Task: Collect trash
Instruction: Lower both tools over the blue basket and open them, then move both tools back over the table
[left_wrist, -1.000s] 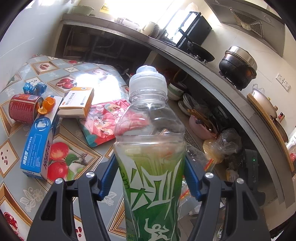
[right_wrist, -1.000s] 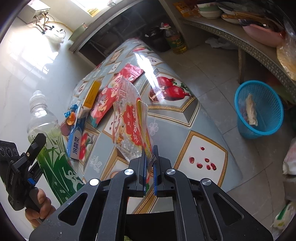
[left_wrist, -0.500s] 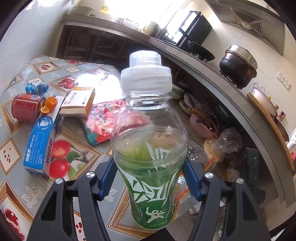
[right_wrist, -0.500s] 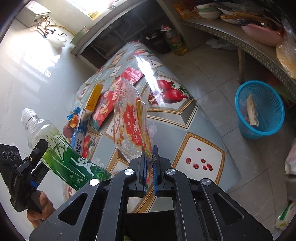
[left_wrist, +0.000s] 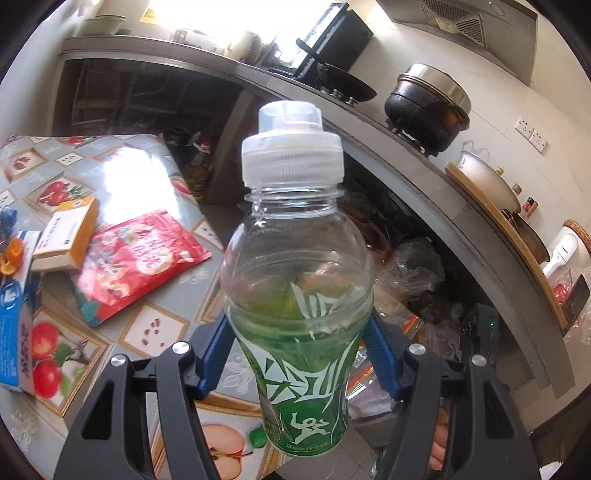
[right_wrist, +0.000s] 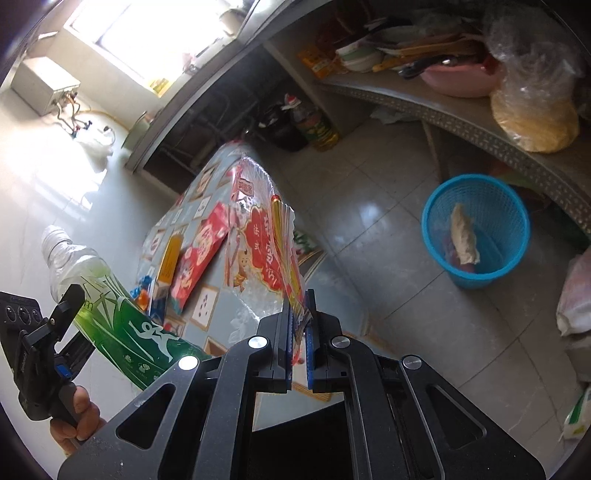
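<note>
Left claw (left_wrist: 299, 354) is clamping the green-labelled bottle (left_wrist: 299, 295) around its middle, lifted off the tabletop (left_wrist: 155, 325); right claw (right_wrist: 299, 332) is pinching a crinkly snack wrapper (right_wrist: 266, 247) nearly shut. Both loads should be travelling toward the blue basket (right_wrist: 476, 225) on the floor, releasing only once directly above its rim.

In the left wrist view a bottle (left_wrist: 295, 266) fills the centre, with the worktop (left_wrist: 155, 328) at lower left carrying a snack pouch (left_wrist: 136, 266), a small box (left_wrist: 66, 236) to its left and a toothpaste box (left_wrist: 16, 317) at the frame's left edge. In the right wrist view a basket (right_wrist: 476, 229) stands on the floor at right, holding a crumpled wad (right_wrist: 463, 240).
</note>
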